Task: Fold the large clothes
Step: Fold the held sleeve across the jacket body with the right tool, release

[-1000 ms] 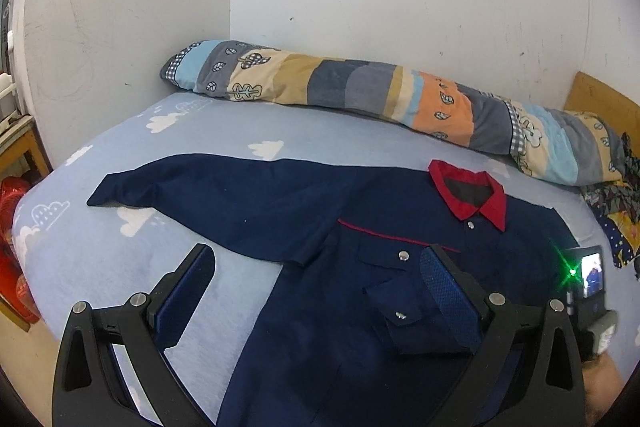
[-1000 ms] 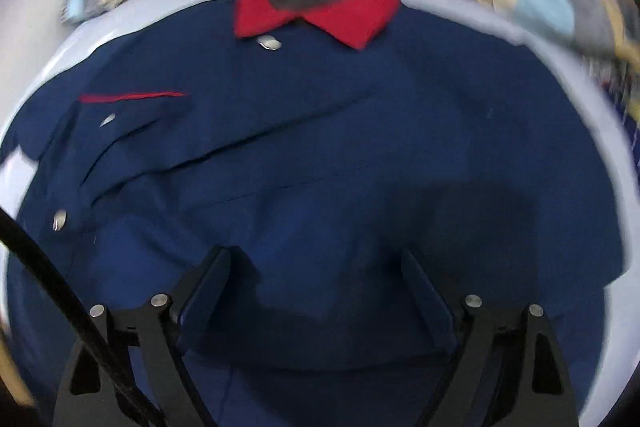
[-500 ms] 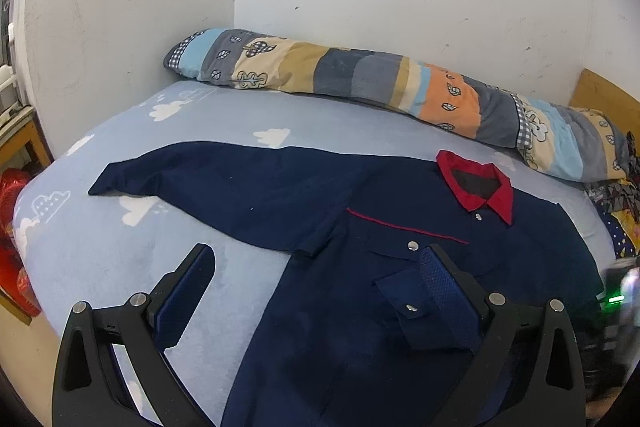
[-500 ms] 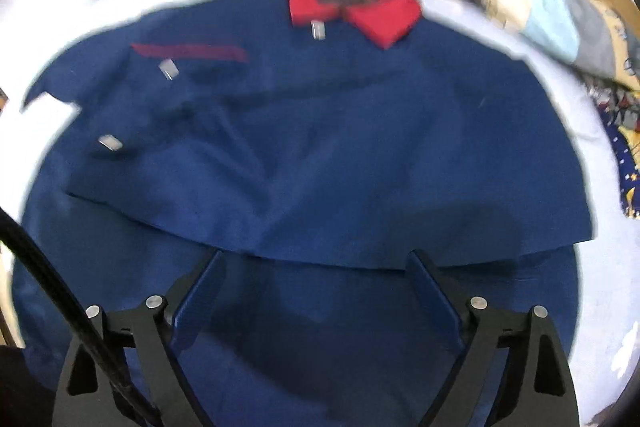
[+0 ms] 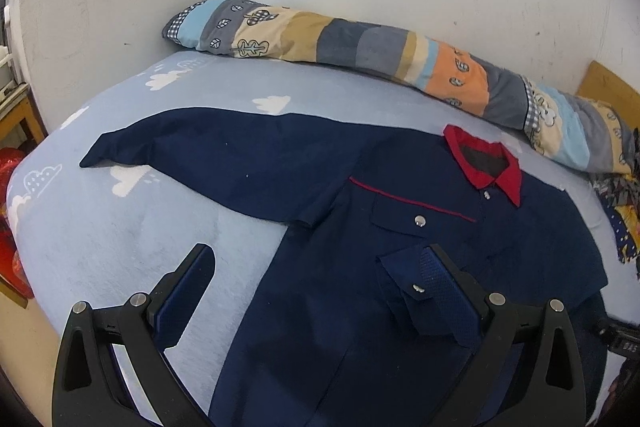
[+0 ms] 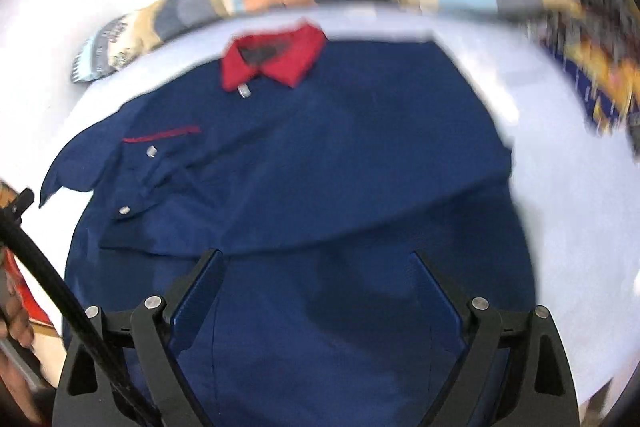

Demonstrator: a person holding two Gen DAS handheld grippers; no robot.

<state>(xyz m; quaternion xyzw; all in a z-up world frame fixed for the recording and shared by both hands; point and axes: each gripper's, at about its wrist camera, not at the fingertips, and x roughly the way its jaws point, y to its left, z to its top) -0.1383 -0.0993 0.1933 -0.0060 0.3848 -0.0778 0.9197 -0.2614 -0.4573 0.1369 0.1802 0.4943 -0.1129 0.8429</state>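
A navy shirt [image 5: 360,307] with a red collar [image 5: 486,163] lies face up on the light blue bed [image 5: 112,235]. One sleeve [image 5: 224,155] stretches out flat to the left. The other sleeve [image 6: 320,195] is folded across the chest, and its buttoned cuff [image 5: 416,287] rests by the chest pocket. My left gripper [image 5: 320,287] hovers open over the shirt's left edge, holding nothing. In the blurred right wrist view, my right gripper [image 6: 318,287] is open above the shirt's lower body [image 6: 320,347], just below the folded sleeve's edge.
A long patchwork pillow [image 5: 360,47] lies along the white wall behind the collar. Patterned cloth [image 5: 620,215] and a wooden board [image 5: 612,87] are at the far right. Red things [image 5: 8,227] sit past the bed's left edge. A black cable [image 6: 52,279] and a hand [image 6: 16,323] are at the left.
The right gripper has drawn back from the shirt, so the whole folded sleeve and bare bed to the right now show. It has nearly left the left wrist view. The left gripper drifted slightly.
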